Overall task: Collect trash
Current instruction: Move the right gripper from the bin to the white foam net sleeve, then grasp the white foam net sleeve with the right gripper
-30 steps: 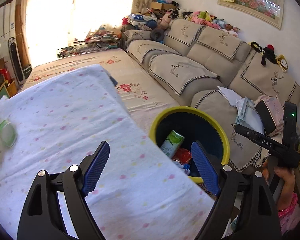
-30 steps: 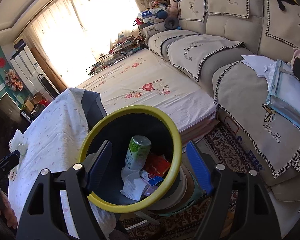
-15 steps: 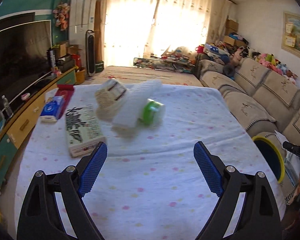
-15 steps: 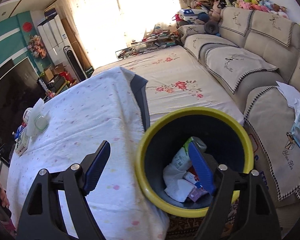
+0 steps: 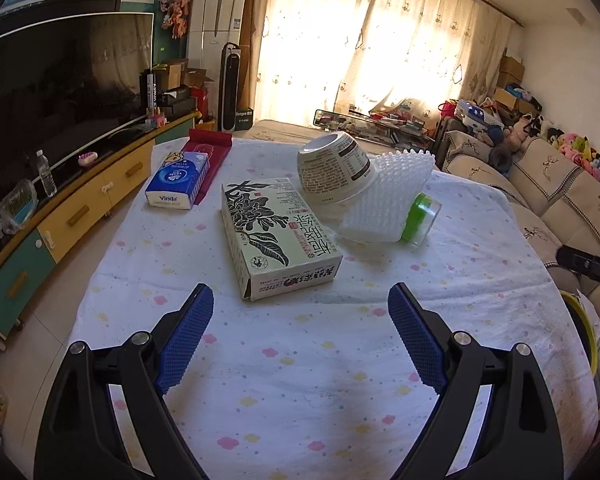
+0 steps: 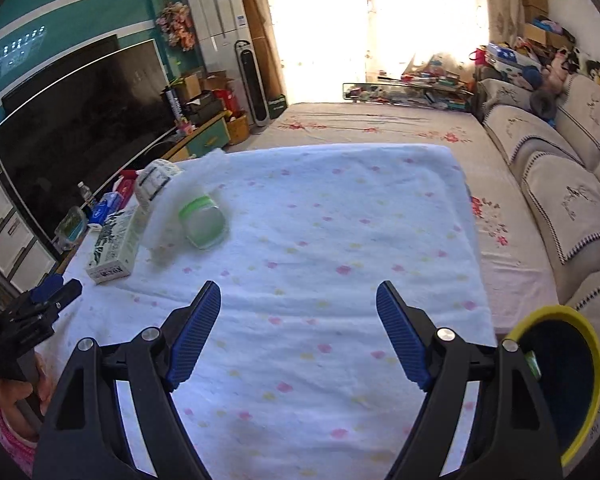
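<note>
On the dotted white tablecloth [image 5: 300, 392] lies the trash. There is a green-and-white tea box [image 5: 278, 236], a tipped paper cup [image 5: 332, 172], a bumpy white foam sheet [image 5: 384, 200] and a clear tub with a green lid [image 5: 418, 218]. My left gripper [image 5: 300, 300] hovers open just short of the box, with nothing between its fingers. My right gripper [image 6: 299, 290] is open over bare cloth. The tub [image 6: 204, 220], the box [image 6: 114, 248] and the cup [image 6: 154, 184] lie to its far left. The yellow-rimmed bin [image 6: 548, 314] stands off the table's right corner.
A blue tissue pack [image 5: 176, 180] and a red holder [image 5: 208, 152] sit at the table's far left. A TV [image 5: 60, 92] and cabinet [image 5: 80, 208] line the left wall. A sofa [image 6: 560, 184] and a flowered mat [image 6: 380, 128] lie to the right. A hand [image 6: 20, 392] holds the left gripper.
Both views have swung away from the bin to the table. The left gripper has closed in on the box and cup. The bin has slid to the right edge of the right wrist view.
</note>
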The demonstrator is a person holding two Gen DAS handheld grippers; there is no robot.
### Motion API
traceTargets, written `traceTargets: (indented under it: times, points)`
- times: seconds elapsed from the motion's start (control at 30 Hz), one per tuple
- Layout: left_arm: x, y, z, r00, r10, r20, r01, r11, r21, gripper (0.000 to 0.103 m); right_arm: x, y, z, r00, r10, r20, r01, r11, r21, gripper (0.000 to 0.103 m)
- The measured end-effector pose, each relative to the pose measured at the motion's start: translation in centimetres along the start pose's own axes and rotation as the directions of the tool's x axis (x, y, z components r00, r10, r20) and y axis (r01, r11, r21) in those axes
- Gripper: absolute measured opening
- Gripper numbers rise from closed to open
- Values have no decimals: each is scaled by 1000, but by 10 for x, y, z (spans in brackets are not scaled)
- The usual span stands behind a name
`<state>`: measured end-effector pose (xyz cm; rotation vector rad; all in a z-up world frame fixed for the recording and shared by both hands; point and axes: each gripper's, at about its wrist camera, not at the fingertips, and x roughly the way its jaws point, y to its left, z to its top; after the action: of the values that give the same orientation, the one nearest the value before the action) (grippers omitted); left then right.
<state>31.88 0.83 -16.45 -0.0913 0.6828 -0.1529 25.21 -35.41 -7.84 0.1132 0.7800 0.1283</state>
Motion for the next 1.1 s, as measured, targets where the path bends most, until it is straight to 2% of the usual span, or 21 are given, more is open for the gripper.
traceTargets:
  times: [0.13, 0.27, 0.5, 0.6, 0.7, 0.77, 0.8, 0.87, 0.93, 1.1]
  points:
    - [-6, -2, -2, 1000, -15, 7, 15, 1000, -2, 90, 25, 37, 27, 998, 65, 14, -64, 997, -38, 76]
    - [-8, -7, -3, 1000, -18, 5, 18, 1000, 2, 90, 58, 63, 59, 996, 81, 24, -80, 996, -39, 76]
    - [-6, -12, -4, 1000, -13, 5, 13, 1000, 16, 90, 115, 83, 91, 998, 57, -15, -57, 998, 0, 75]
    - [-7, -14, -4, 1000, -13, 7, 13, 1000, 25, 90, 134, 85, 95, 996, 74, -45, -72, 997, 40, 70]
    - [-7, -16, -5, 1000, -18, 5, 18, 999, 32, 90, 143, 89, 97, 995, 80, -58, -76, 996, 55, 60]
    - [-5, -18, -5, 1000, -19, 3, 19, 999, 39, 90, 146, 92, 97, 994, 89, -62, -86, 995, 57, 42]
    - [-6, -18, -6, 1000, -18, 2, 18, 999, 42, 90, 146, 94, 97, 994, 89, -58, -85, 995, 55, 38]
    - [-5, -20, -6, 1000, -13, 3, 13, 999, 49, 90, 142, 96, 97, 995, 95, -40, -93, 994, 53, 18]
    - [-5, -20, -6, 1000, -9, 5, 9, 999, 51, 90, 134, 96, 96, 993, 113, -28, -111, 992, 58, 12]
    - [-6, -21, -7, 1000, -9, 4, 9, 999, 52, 90, 103, 90, 88, 989, 148, 11, -148, 987, 60, 12]
